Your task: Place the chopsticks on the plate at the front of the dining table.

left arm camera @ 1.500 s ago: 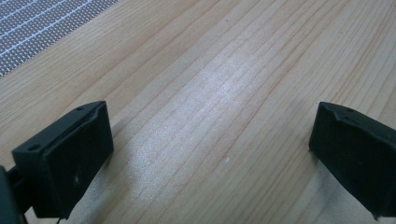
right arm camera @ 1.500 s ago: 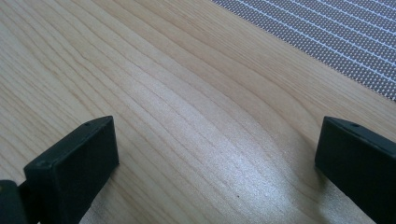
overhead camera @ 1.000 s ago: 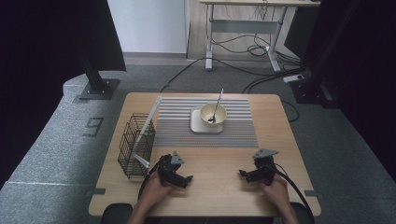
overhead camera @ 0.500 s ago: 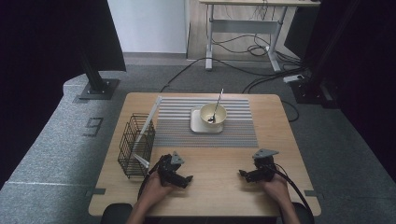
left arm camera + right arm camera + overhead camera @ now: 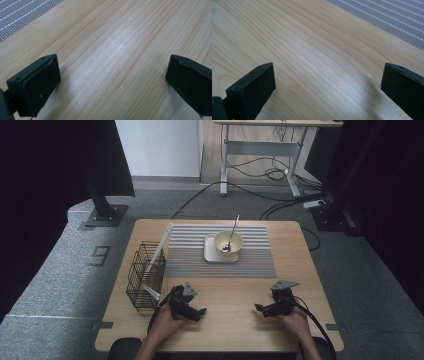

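A cream bowl with a spoon leaning in it stands on a square white plate, on the striped grey mat at the table's far middle. A black wire rack with a white plate leaning in it stands at the left. My left gripper rests low near the front edge, open, jaws wide over bare wood. My right gripper rests at the front right, open too, with nothing between its jaws over the wood.
The wooden table has bare wood between the two grippers. A corner of the mat lies ahead of the left gripper, and the mat also lies ahead of the right one. Cables trail off the front edge.
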